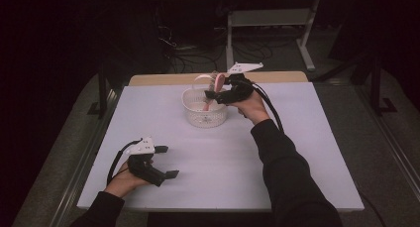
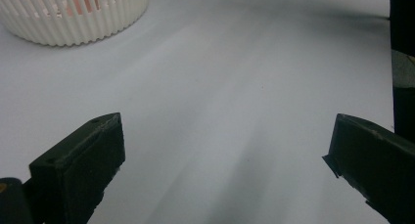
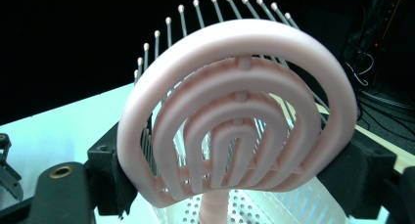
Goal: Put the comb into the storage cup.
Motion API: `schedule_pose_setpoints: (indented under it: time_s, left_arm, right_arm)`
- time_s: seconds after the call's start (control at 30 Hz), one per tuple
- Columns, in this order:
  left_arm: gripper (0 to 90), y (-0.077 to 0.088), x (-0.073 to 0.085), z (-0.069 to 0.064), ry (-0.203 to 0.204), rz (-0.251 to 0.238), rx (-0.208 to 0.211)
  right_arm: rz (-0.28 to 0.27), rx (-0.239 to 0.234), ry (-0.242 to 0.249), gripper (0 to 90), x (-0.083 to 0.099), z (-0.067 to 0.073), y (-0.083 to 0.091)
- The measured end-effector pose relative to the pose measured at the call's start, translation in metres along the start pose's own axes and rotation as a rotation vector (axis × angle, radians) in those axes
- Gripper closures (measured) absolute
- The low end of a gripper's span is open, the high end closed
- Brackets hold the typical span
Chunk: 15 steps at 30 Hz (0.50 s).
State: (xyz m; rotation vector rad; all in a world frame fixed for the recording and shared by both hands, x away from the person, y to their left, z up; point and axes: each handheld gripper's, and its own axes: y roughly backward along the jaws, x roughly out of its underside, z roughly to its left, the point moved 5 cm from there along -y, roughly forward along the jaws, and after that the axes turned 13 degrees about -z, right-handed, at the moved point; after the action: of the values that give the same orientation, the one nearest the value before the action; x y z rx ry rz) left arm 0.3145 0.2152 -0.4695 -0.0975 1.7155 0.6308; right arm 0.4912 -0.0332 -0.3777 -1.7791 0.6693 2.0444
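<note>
High view: right gripper (image 1: 218,94) holds a pink hairbrush (image 1: 217,83) upright over the white basket (image 1: 198,119) at the far middle of the surface (image 1: 277,152), handle end down inside the rim; left gripper (image 1: 166,162) rests idle near the front left. Left gripper view: fingers (image 2: 83,158) wide, nothing between, basket (image 2: 73,23) well ahead. Right gripper view: fingers (image 3: 110,177) clamp the brush head (image 3: 235,111) at both edges; judged placement nearly done, with lowering and release left.

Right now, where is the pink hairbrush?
In the high view, the pink hairbrush is at the far middle of the table, held by the right hand-held gripper with its handle standing down in the white basket.
</note>
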Motion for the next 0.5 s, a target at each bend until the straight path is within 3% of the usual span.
schedule_pose_setpoints:
  time_s: [0.5]
  left_arm:
    - [0.4, -0.002, 0.001, -0.001, 0.001, 0.007, 0.007]
  right_arm:
    - [0.014, -0.01, -0.004, 18.7, 0.009, -0.008, 0.02]
